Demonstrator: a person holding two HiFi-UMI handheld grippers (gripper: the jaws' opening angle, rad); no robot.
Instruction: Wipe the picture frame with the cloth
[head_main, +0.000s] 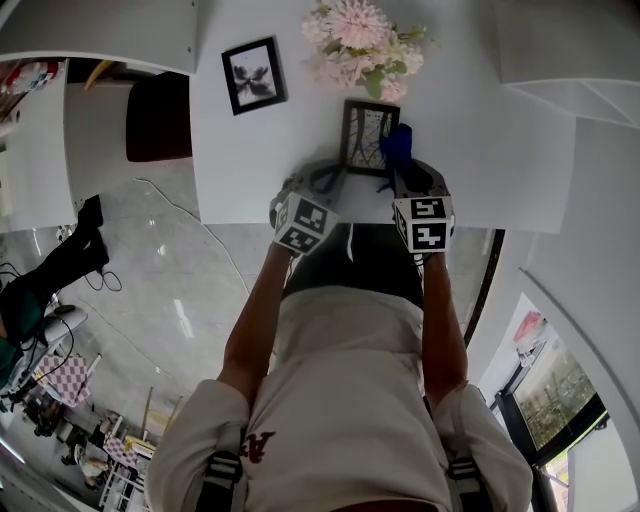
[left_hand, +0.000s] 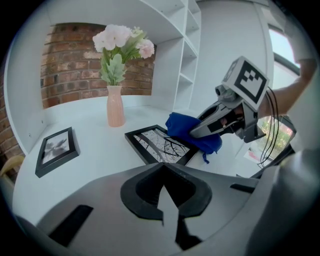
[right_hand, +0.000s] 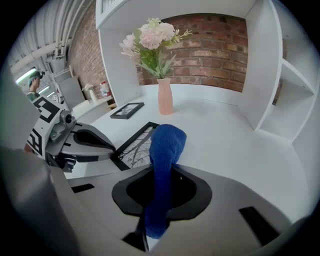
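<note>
Head view: both grippers are over the near edge of a white table (head_main: 240, 170), with the person's forearms reaching in from below. A picture frame (head_main: 368, 137) lies flat on the table, black border, branch-like print inside. The right gripper (head_main: 400, 165) is pinching a blue cloth (head_main: 398, 145); the right gripper view shows the cloth clamped between the jaws and rising out of them in a thick roll. Left gripper view: the cloth bunches on the frame's right side, touching it. The left gripper (head_main: 325, 180) sits just beside the frame's near left corner, its jaws pressed together with nothing between them; whether it touches the frame I cannot tell. Farther back stands a pink vase (left_hand: 115, 106) of pale flowers (head_main: 360, 45), and well left of it lies a second small frame (head_main: 253, 75).
</note>
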